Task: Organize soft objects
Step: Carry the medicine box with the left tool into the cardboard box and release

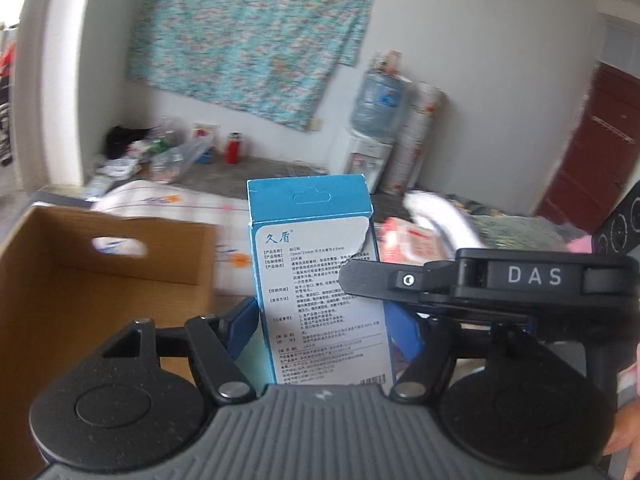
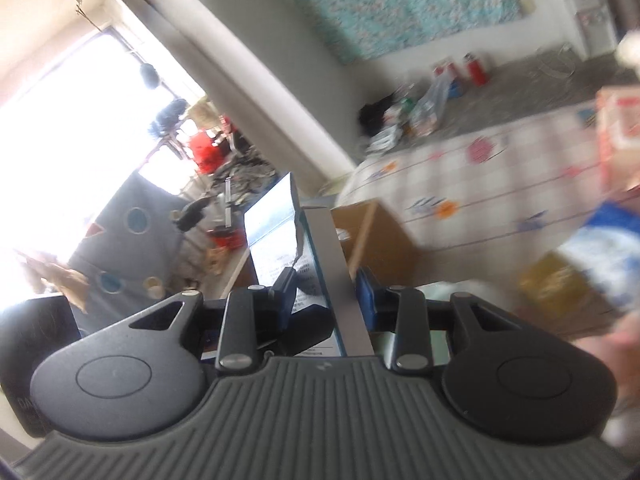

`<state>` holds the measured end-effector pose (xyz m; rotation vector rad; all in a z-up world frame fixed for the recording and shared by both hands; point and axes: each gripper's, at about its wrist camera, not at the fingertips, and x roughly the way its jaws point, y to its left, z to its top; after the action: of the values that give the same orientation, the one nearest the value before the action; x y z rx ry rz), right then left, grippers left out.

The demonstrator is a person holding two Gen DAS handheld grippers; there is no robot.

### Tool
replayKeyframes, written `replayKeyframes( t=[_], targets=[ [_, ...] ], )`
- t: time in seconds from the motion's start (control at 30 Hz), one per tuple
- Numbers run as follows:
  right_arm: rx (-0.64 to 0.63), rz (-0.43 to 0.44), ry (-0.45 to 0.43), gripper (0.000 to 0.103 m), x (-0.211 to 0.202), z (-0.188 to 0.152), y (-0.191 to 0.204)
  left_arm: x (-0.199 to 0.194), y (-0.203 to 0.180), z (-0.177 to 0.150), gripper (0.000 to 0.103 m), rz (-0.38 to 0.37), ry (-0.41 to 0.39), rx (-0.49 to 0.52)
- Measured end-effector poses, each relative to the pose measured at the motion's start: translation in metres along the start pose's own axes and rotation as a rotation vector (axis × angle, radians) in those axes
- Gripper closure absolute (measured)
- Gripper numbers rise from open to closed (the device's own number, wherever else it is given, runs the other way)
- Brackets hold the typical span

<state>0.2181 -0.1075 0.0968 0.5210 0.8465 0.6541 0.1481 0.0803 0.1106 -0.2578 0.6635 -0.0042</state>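
Observation:
A blue carton with a white printed label [image 1: 320,280] stands upright between the blue pads of my left gripper [image 1: 322,330], which is shut across its width. From the right, a black finger [image 1: 380,280] of my right gripper lies against the label face. In the right wrist view the same carton [image 2: 332,272] shows edge-on, and my right gripper [image 2: 326,296] is shut across its thin sides. The label's top corner is torn. An open cardboard box [image 1: 100,280] sits low on the left, also visible as the cardboard box [image 2: 376,232] beyond the carton.
A bed with a white flowered quilt [image 2: 500,176] lies behind, with a red-and-white packet [image 1: 412,240] and white cloth on it. A blurred blue-and-white pack [image 2: 604,256] and a hand [image 2: 624,344] are at the right. A water dispenser [image 1: 376,108] and clutter stand by the far wall.

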Motion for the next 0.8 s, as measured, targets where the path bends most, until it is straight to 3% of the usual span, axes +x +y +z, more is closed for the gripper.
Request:
replayKeyframes(
  t=[0.17,0.37,0.47,0.63,0.8],
  targets=[
    [0.105,0.053,0.058,0.07,0.081,-0.008,0.024,0.011,0.069,0.02,0.033,0.083,0.082,-0.029],
    [0.119,-0.065,0.084,0.069,0.148,-0.017,0.016,0.075,0.137,0.024,0.03,0.04,0.247,-0.133],
    [0.133,-0.072,0.082,0.069,0.146,-0.018,-0.002,0.095,0.158,0.008,0.03,0.078,0.313,-0.169],
    [0.095,-0.085,0.061,0.069,0.106,-0.017,-0.022,0.111,0.177,-0.007,0.036,0.135,0.373,-0.124],
    [0.06,-0.092,0.05,0.069,0.072,-0.022,-0.032,0.126,0.173,-0.028,0.05,0.156,0.563,-0.004]
  ],
)
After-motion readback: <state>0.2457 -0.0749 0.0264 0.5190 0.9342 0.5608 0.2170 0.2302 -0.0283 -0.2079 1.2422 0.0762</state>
